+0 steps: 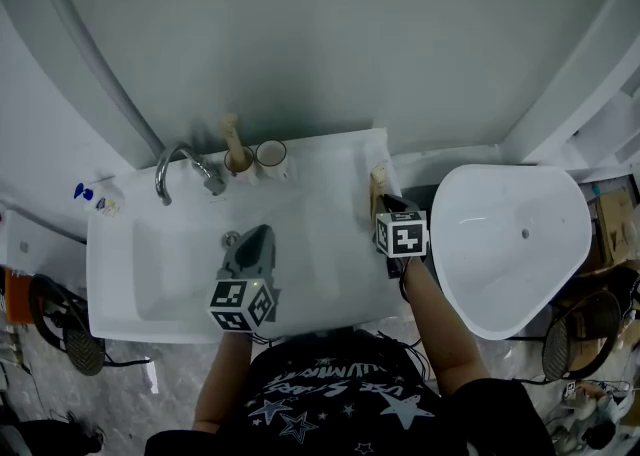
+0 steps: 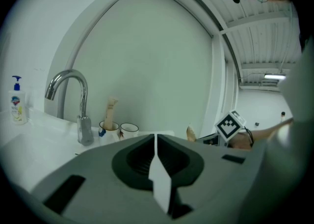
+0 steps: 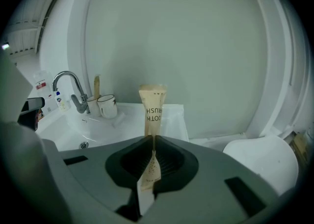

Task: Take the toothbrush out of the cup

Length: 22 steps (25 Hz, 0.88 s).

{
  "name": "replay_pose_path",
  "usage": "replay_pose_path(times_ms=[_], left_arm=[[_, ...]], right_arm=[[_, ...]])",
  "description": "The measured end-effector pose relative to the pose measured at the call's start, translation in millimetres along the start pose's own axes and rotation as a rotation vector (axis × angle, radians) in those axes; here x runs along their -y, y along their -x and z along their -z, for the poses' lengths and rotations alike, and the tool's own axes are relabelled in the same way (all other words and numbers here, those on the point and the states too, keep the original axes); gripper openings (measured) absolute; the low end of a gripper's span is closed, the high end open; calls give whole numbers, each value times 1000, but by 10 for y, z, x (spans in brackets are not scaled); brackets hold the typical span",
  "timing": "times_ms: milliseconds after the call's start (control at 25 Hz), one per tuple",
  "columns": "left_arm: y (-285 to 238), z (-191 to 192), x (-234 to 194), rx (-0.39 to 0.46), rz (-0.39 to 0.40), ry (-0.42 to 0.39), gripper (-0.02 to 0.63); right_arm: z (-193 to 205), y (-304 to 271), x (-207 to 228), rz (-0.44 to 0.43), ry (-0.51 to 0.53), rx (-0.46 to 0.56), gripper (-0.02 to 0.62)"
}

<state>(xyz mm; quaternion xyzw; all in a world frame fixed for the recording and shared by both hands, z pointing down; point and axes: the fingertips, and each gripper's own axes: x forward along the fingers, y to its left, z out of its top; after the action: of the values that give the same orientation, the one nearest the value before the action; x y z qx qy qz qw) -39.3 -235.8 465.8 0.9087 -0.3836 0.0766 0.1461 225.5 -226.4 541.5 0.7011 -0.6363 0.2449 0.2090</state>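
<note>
A toothbrush in a beige paper sleeve [image 3: 153, 112] stands upright between the jaws of my right gripper [image 3: 153, 142], which is shut on its lower part. In the head view this toothbrush [image 1: 377, 184] and right gripper [image 1: 385, 206] hover over the right end of the sink counter. Two white cups [image 1: 239, 160] [image 1: 271, 154] stand at the back by the tap; the left cup [image 2: 109, 130] holds another beige-wrapped item [image 2: 111, 110]. My left gripper [image 1: 255, 241] is over the basin, its jaws shut with nothing between them [image 2: 155, 142].
A chrome faucet [image 1: 180, 169] rises at the back left of the white sink [image 1: 120, 284]. A pump bottle [image 2: 16, 106] stands at the far left. A white toilet [image 1: 510, 244] is to the right of the sink. A wall lies close behind.
</note>
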Motion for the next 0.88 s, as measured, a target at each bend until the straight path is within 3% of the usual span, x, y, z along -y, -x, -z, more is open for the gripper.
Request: replay_pose_path(times_ms=[880], left_arm=[[-236, 24, -387, -25, -26, 40, 28]], right_arm=[[289, -784, 196, 75, -85, -196, 31]])
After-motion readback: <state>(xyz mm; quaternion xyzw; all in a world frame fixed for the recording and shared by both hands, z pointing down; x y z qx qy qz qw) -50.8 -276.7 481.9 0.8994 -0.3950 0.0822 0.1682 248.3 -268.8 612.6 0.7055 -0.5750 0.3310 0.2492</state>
